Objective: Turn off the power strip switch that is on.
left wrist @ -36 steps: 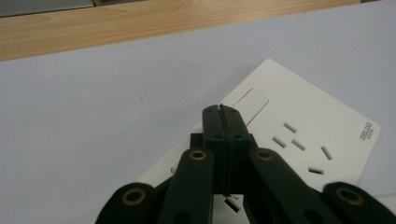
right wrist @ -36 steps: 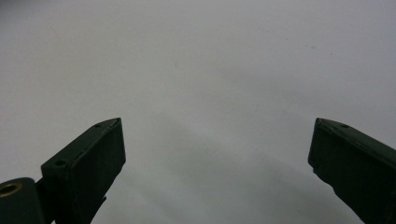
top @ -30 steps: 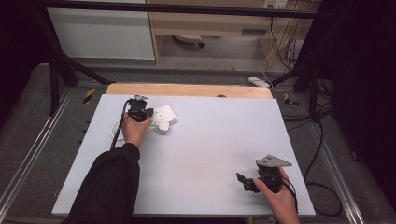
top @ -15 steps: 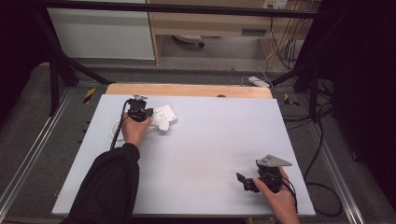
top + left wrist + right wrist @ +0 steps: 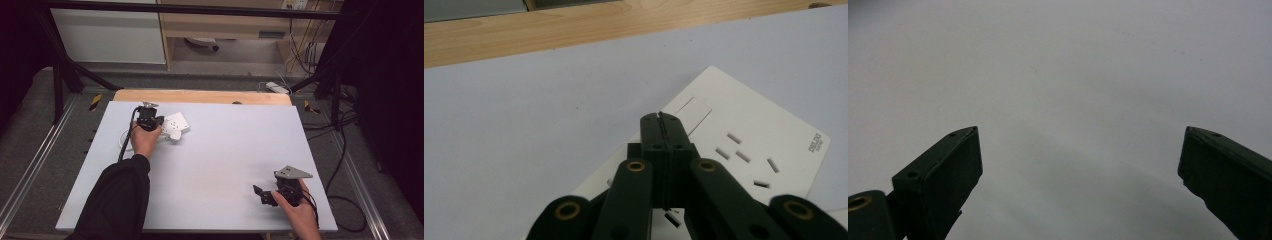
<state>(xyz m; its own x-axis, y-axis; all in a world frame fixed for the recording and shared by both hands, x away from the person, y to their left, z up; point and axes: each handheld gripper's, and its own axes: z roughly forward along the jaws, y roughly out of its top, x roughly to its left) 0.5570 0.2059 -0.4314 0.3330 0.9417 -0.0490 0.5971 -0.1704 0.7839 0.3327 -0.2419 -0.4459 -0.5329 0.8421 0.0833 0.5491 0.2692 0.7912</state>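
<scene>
A white wall-socket plate (image 5: 177, 125) lies flat on the white table (image 5: 225, 150), near its far left. In the left gripper view the socket plate (image 5: 754, 145) has several slots and a rocker switch. My left gripper (image 5: 159, 122) rests at the plate's left edge, and its jaws are pressed together (image 5: 660, 121) just over the plate, with nothing visible between them. My right gripper (image 5: 264, 194) sits low at the near right of the table, held by a hand. Its jaws stand wide apart (image 5: 1080, 160) over bare table.
A wooden strip (image 5: 200, 96) runs along the table's far edge. A faint white ring (image 5: 124, 139) lies left of my left hand. A power strip (image 5: 277, 88) and cables lie on the floor behind, and metal rails flank the table.
</scene>
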